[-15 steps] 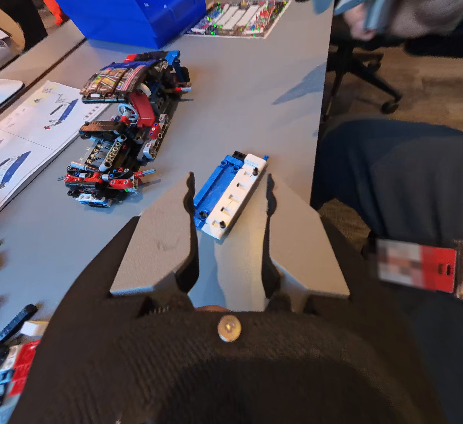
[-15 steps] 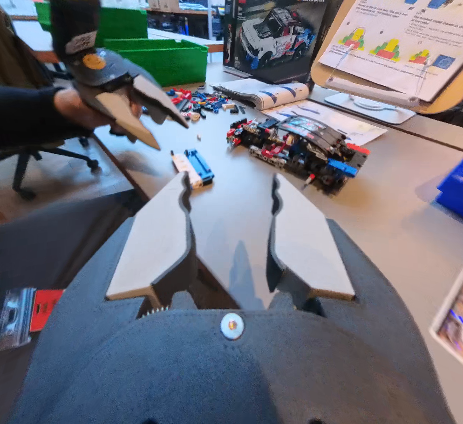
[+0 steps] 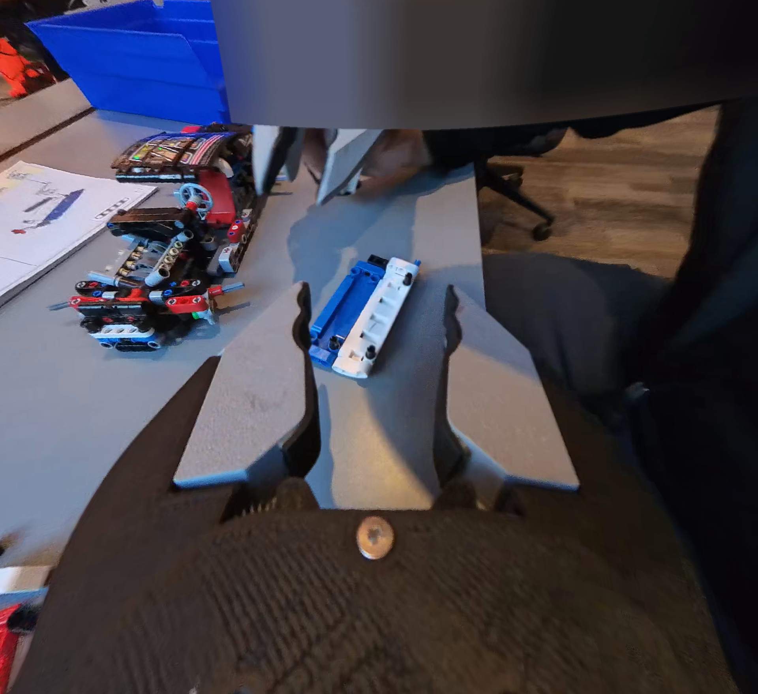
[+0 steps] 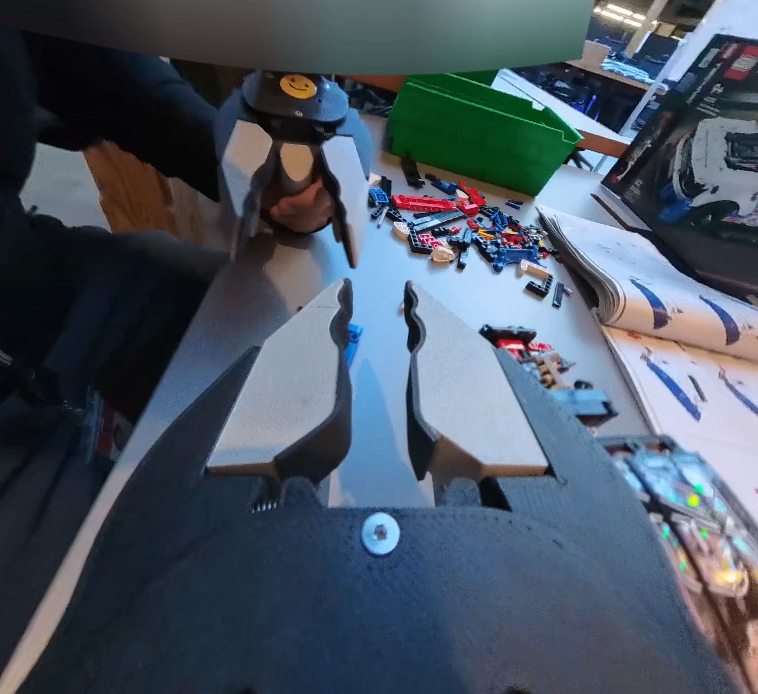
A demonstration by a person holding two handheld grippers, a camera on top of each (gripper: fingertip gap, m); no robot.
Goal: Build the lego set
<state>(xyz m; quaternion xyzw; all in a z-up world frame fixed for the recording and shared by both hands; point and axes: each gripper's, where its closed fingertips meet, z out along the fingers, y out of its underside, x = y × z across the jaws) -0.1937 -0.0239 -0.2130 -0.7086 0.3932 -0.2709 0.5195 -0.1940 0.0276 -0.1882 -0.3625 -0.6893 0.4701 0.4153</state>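
A blue and white Lego panel (image 3: 365, 313) lies flat on the grey table (image 3: 123, 407) near its right edge. My left gripper (image 3: 376, 293) is open and empty, with a fingertip on either side of the panel's near half, just above it. The half-built Lego car (image 3: 172, 239) lies to the left of the panel. My right gripper (image 4: 377, 288) is open with a narrow gap and empty, low over the table. Its left finger hides all but a blue corner of the panel (image 4: 353, 340). It faces the left gripper (image 4: 295, 256). The right gripper also shows in the left wrist view (image 3: 311, 174), beyond the panel.
A pile of loose Lego pieces (image 4: 471, 227) lies in front of a green bin (image 4: 471, 137). Open instruction booklets (image 4: 656, 293) and the set's box (image 4: 697, 149) are at the right. A blue bin (image 3: 135, 63) stands behind the car. A person's dark-clothed legs (image 3: 574, 325) are beside the table edge. My right fingertips sit around 6 cm from my left ones.
The right gripper has swung in over the table next to the car, now facing the left gripper, and its jaws have narrowed. The left gripper has stayed over the panel, jaws slightly wider.
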